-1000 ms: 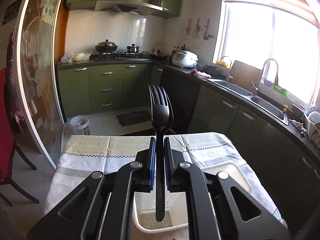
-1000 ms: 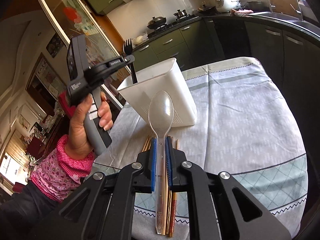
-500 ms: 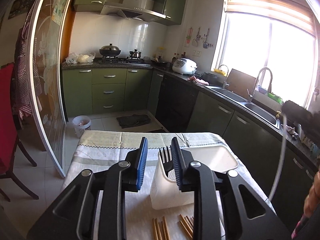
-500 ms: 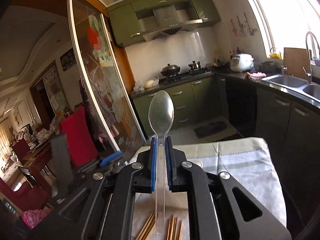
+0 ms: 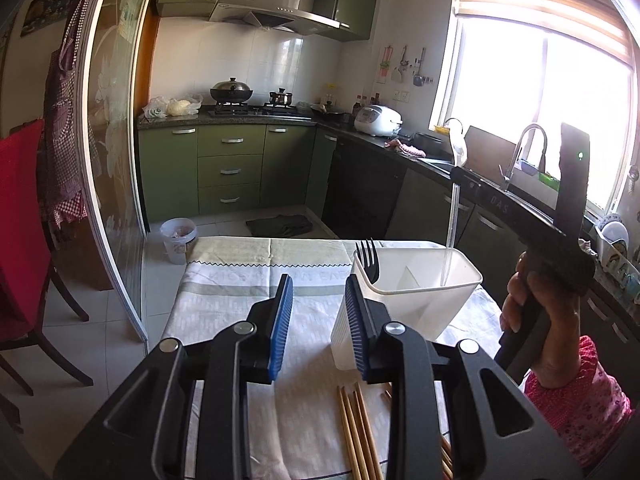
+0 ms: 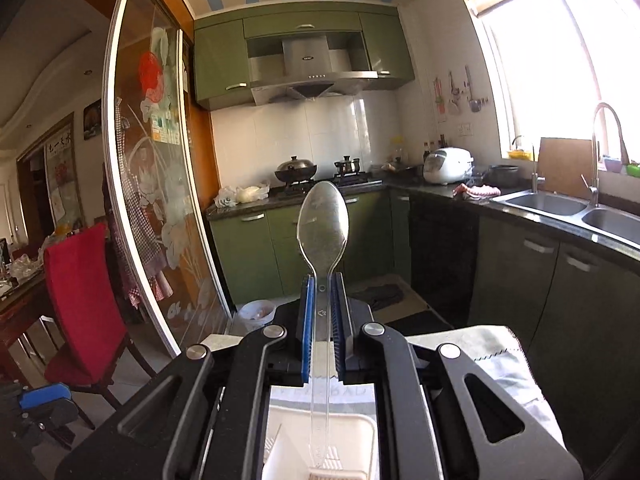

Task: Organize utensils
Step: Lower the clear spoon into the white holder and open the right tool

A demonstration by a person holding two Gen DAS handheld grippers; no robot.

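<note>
Right now the left tongs (image 5: 318, 320) stand spread apart with nothing between their blue pads (image 5: 280, 326), hovering low over the tabletop (image 5: 224, 300) and its pale patterned cloth. Just beyond them sits the white utensil holder (image 5: 404, 308), and the black fork (image 5: 369, 254) stands in its near-left compartment, tines up above the rim. Several wooden chopsticks (image 5: 354, 428) lie on the cloth in front of the holder, right under the left tongs.

The right tongs (image 6: 320, 320) are clenched on the clear plastic spoon (image 6: 322, 224), bowl upward, handle pointing straight down. From the left camera the handle's lower end reaches inside the holder's far-right compartment. The right hand (image 5: 544, 316), in a pink sleeve, grips that tool beside the holder. Behind it all run green kitchen cabinets (image 5: 232, 168) and a sink (image 6: 580, 208) under the bright window.
</note>
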